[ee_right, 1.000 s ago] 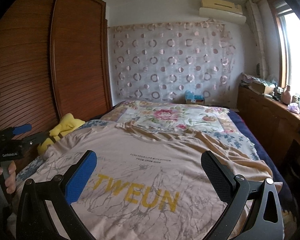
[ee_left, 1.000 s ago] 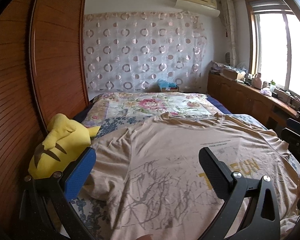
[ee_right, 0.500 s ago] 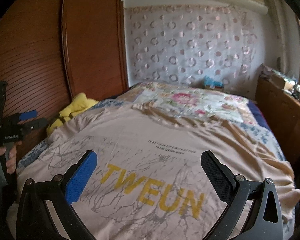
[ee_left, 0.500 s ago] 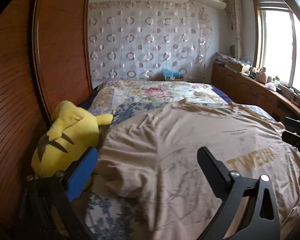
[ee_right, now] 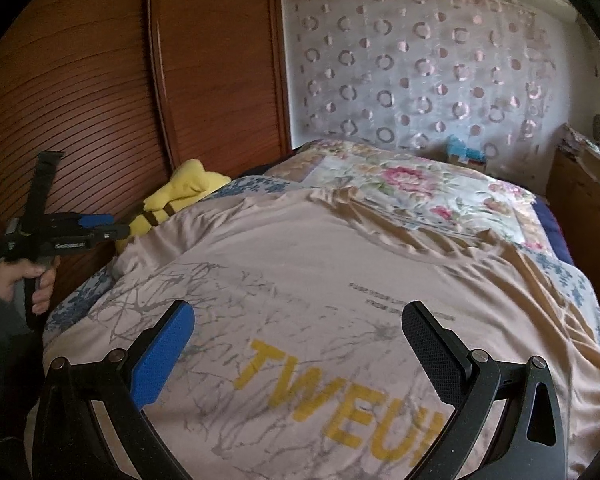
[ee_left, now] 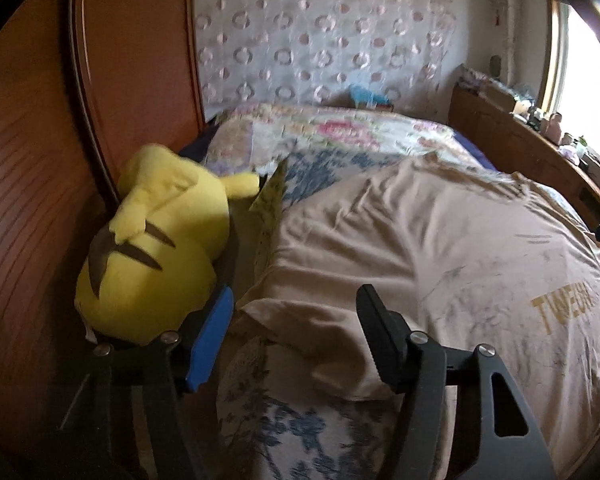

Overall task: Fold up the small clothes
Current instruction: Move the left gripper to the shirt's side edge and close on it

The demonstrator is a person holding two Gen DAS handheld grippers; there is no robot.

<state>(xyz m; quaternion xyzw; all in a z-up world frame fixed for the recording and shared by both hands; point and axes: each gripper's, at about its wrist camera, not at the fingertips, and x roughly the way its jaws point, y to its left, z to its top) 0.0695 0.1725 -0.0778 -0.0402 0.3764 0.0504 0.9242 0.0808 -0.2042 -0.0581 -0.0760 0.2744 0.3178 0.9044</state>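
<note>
A beige T-shirt [ee_right: 308, 280] with yellow letters and grey branch print lies spread flat, front up, across the bed. Its left sleeve [ee_left: 312, 320] reaches the bed's near left edge. My left gripper [ee_left: 296, 316] hovers open just above that sleeve, nothing between its fingers. My right gripper [ee_right: 298, 332] hangs open over the shirt's chest print, holding nothing. In the right wrist view the left gripper [ee_right: 80, 228] shows at the far left, held in a hand [ee_right: 24, 280].
A yellow plush toy [ee_left: 156, 248] lies between the bed's left edge and the wooden wardrobe [ee_right: 100, 100]. A floral quilt [ee_right: 412, 184] covers the bed beyond the shirt. A wooden cabinet with clutter [ee_left: 540, 140] runs along the right under the window.
Both grippers have tilted down and swung left. The left one has moved from over the shirt's body to its left sleeve near the plush toy. Both stay open.
</note>
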